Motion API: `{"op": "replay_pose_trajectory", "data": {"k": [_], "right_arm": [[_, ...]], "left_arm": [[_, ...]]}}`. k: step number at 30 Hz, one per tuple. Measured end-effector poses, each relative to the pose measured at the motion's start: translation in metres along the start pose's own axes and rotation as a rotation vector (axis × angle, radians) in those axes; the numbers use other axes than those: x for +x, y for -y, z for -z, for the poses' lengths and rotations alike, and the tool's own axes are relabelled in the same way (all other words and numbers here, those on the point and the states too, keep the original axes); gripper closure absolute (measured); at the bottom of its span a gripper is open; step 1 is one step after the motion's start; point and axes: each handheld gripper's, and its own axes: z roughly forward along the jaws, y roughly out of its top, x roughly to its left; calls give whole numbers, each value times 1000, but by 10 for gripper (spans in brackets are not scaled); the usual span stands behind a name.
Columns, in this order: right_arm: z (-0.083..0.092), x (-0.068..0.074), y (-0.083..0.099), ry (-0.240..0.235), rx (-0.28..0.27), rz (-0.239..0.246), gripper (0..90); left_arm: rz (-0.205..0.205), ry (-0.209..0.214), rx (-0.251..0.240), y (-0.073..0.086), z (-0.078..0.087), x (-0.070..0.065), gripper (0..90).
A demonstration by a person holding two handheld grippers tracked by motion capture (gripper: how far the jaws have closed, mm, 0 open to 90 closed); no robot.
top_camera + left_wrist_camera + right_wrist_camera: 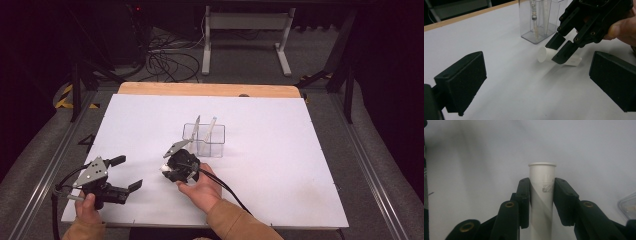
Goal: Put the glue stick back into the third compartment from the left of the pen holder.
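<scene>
Your right gripper [541, 202] jaws pinch the tube [542, 195] on the worktop [280, 165]; left gripper [536, 82] jaws spread. Next, lift it toward the rack [204, 139].

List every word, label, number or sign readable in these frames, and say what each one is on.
No text can be read.
White tube, clamped in the right hand-held gripper: a small grey printed mark on its side, too blurred to read.
Syringe-like item in the clear container: dark markings on its barrel, too small to read.
White table sheet: no print visible.
</scene>
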Motion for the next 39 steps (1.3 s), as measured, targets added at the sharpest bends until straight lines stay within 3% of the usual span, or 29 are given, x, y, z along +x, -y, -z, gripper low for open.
{"op": "replay_pose_trajectory", "data": {"k": [3, 17, 39], "right_arm": [[4, 1, 0, -9, -3, -2, 676], [42, -2, 1, -10, -112, -10, 676], [100, -20, -2, 55, -250, -32, 675]], "left_arm": [[-8, -5, -1, 0, 1, 1, 18], [-13, -9, 2, -1, 0, 0, 18], [-7, -7, 5, 0, -1, -1, 18]]}}
